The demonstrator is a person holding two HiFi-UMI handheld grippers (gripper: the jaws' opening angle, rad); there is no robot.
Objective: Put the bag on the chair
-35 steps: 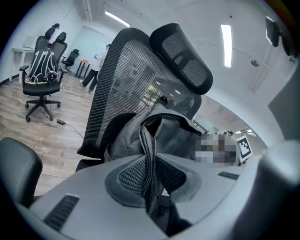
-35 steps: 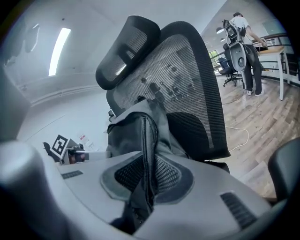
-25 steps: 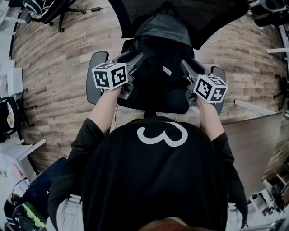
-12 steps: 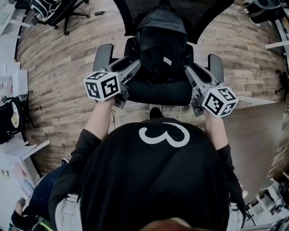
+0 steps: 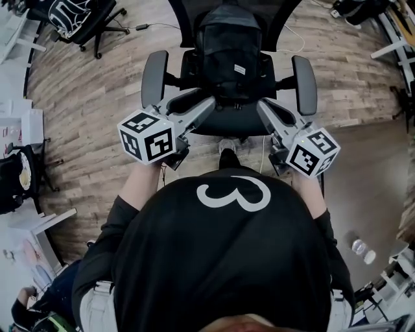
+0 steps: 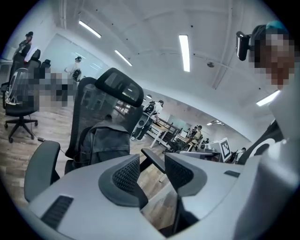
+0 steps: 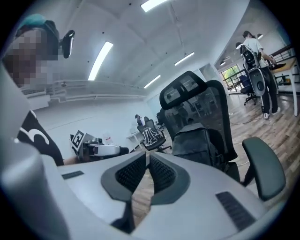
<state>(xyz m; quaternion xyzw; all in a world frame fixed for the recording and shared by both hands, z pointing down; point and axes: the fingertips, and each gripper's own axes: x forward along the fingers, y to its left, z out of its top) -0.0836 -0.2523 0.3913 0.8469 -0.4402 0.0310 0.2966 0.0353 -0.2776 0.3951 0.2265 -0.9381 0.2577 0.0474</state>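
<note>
Two hand-held grippers hover over the front edge of a black office chair with a mesh back (image 5: 154,76), seen from above; at far left a second black swivel chair (image 5: 76,15) stands on the pale wood-plank floor (image 5: 84,97). The left gripper (image 5: 201,104), its marker cube nearest the person, points at the seat from the left; its own view shows the ribbed grey pads (image 6: 127,172) apart but closing, with only air and floor between them, clear of the seat and the load. In the middle, the black fabric backpack (image 5: 230,45) sits upright on the seat, leaning against the backrest, between the two padded armrests; both gripper views show it there, untouched. The right gripper (image 5: 264,109) angles in from the other side; its jaws are closing and nearly together, gripping nothing. Further right lies the right armrest (image 5: 305,84); a clear plastic bottle (image 5: 363,251) lies on the floor at lower right.
</note>
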